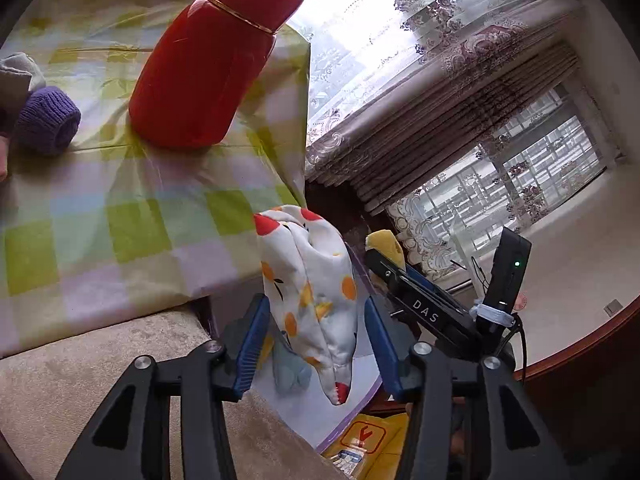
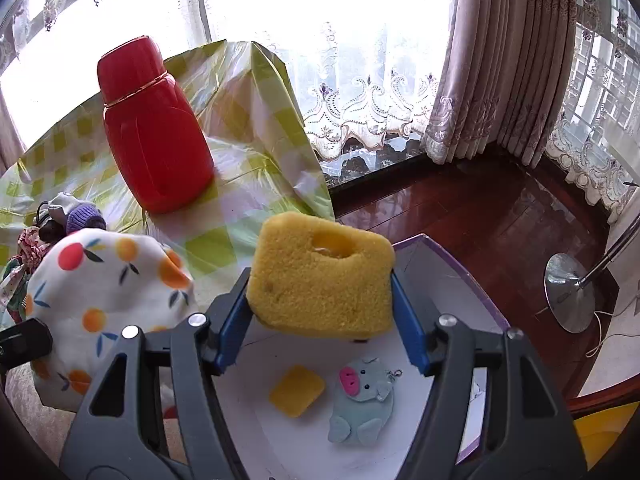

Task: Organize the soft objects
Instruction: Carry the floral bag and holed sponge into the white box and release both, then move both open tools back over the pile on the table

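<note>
On the far left of the checked tablecloth (image 1: 132,216) lies a rolled purple knit piece (image 1: 47,120), touching a grey cloth (image 1: 16,74) at the frame edge. To its right, a red flask (image 1: 208,68) stands upright on the tablecloth, near the table's corner.

The left gripper (image 1: 316,344) has its blue pads spread wide on either side of a fruit-print cloth pouch (image 1: 312,292). The pouch hangs between the pads. The left pad sits close against the fabric; a visible gap separates the right pad from it. Whether the left pad actually touches cannot be determined. Below the pouch, part of a white box with a purple rim (image 1: 352,408) is visible.

In the right wrist view, the pouch (image 2: 108,300) appears at the left, beside the box.

The right gripper (image 2: 320,316) is closed on a large yellow sponge (image 2: 320,276), with one blue pad pressed against each side. The sponge has a hole in its upper face and is held above the box (image 2: 448,276). On the box floor lie a small yellow sponge (image 2: 297,390) and, just to its right, a blue-grey plush pig (image 2: 362,400) with a pink snout. They are close but apart.

At the far right, a chrome lamp base (image 2: 570,292) stands on the wooden floor (image 2: 460,208).
</note>
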Motion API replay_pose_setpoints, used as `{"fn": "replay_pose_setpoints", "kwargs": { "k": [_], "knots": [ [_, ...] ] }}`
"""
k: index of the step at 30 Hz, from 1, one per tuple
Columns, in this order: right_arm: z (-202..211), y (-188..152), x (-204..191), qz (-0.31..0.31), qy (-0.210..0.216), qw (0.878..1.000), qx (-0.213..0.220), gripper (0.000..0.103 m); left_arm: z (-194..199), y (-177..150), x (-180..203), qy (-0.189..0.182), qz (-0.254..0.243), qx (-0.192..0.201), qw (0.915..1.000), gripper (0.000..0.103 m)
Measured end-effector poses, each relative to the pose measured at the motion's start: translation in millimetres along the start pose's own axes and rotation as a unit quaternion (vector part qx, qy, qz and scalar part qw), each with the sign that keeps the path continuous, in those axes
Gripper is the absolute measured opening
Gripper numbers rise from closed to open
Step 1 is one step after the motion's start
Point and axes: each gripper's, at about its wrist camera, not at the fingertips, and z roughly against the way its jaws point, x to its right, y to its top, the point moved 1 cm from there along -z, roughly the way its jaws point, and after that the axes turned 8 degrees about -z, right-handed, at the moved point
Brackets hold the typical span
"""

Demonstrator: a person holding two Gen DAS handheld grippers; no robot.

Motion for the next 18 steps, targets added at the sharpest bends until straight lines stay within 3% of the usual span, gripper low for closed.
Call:
{"fn": "replay_pose_setpoints", "kwargs": {
  "k": [7,18],
  "knots": [
    [-7,-3,4,-0.002,-0.002,1.000,-0.012,0.078,3,-3,-11,0.006,0.020,0.001,0.9998,0.055],
    [-10,-10,-6,0.012,0.007,1.000,-0.023,0.078,8,2,-15,0.012,0.021,0.013,0.9996,0.055]
  ]
}}
